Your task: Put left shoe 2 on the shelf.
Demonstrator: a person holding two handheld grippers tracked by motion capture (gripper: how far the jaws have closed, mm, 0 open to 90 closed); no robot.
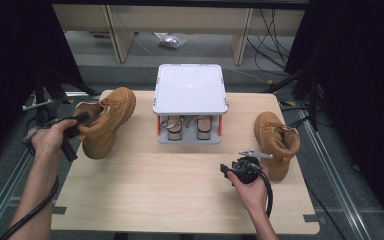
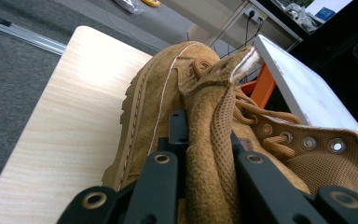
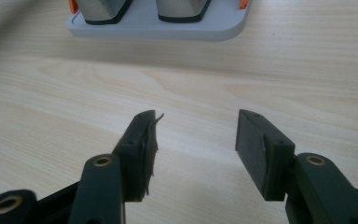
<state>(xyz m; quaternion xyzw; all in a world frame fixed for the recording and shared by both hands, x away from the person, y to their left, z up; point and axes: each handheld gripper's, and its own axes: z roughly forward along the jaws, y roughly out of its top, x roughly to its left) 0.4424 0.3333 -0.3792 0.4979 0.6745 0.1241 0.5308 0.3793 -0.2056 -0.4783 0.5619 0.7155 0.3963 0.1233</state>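
Left gripper (image 1: 80,121) clenched on collar of tan boot (image 1: 107,120), raised tilted above worktop (image 1: 180,190) at far left. Right gripper (image 3: 196,140) jaws released, empty, near second boot (image 1: 275,140).
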